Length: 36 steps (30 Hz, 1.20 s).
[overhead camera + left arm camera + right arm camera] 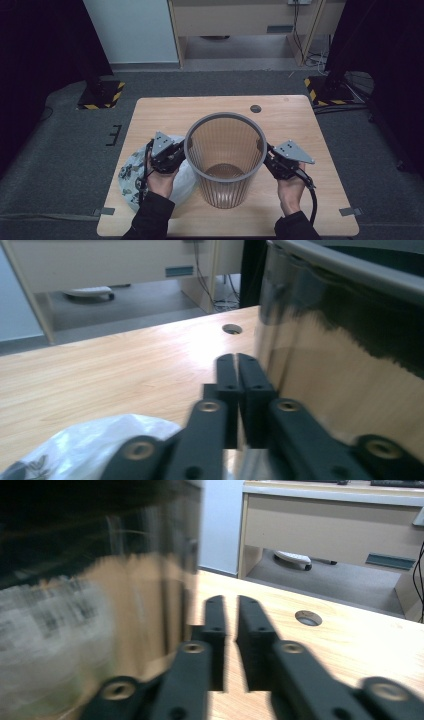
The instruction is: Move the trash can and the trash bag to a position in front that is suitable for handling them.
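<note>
A translucent grey waste bin [225,116] stands upright in the middle of the wooden table [160,112]. My left gripper [183,150] sits at the bin's left wall [340,340], jaws pressed together with nothing between them [237,361]. My right gripper [268,153] sits close by the bin's right side [100,590]; its jaws [230,602] stand a narrow slit apart with nothing between them. A crumpled white plastic bag with a dark print [131,175] lies under and beside my left hand, and its edge [100,440] shows low in the left gripper view.
A round cable hole [255,108] sits in the table behind the bin. Beyond the table stand a wooden desk [240,20] and two stands with yellow-black striped bases [100,95]. The bag hangs over the table's left edge.
</note>
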### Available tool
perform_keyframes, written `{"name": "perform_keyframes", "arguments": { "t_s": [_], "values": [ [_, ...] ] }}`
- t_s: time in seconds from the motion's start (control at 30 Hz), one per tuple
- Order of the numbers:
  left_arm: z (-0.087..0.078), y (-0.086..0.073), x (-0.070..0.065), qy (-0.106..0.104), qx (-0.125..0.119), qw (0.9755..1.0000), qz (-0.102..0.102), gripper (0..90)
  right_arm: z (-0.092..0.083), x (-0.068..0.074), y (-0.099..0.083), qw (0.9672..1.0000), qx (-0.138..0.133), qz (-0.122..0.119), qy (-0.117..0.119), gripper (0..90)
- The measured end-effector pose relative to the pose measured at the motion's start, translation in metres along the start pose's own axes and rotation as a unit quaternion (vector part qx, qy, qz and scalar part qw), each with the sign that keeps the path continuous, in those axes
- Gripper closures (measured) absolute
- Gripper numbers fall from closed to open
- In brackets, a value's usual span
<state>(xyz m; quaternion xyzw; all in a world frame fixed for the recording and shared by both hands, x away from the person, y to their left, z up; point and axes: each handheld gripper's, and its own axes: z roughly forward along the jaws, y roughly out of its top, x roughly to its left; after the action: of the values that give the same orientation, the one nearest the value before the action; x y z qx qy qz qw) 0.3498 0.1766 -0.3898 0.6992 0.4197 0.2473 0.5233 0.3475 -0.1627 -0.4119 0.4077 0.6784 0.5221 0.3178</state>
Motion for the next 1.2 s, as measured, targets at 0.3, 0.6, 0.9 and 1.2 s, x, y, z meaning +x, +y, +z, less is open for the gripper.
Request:
{"name": "perform_keyframes", "arguments": {
  "t_s": [0.3,0.6,0.9,1.2],
  "values": [
    [-0.053,-0.022,0.032,0.06,0.01,0.9978,0.027,51.3,-0.009,-0.036,-0.023,0.9988,0.043,-0.005,-0.02,46.6],
    [-0.084,-0.074,0.056,0.109,0.055,0.9925,0.0,35.0,-0.014,-0.062,-0.067,0.9913,0.13,0.007,-0.021,21.8],
    [-0.086,-0.1,0.061,0.116,0.104,0.9878,0.004,24.0,-0.02,-0.08,-0.1,0.9799,0.195,0.025,-0.034,11.6],
    [-0.084,-0.109,0.059,0.102,0.129,0.9864,0.012,20.3,-0.015,-0.08,-0.11,0.9724,0.229,0.026,-0.039,9.5]
  ]
}}
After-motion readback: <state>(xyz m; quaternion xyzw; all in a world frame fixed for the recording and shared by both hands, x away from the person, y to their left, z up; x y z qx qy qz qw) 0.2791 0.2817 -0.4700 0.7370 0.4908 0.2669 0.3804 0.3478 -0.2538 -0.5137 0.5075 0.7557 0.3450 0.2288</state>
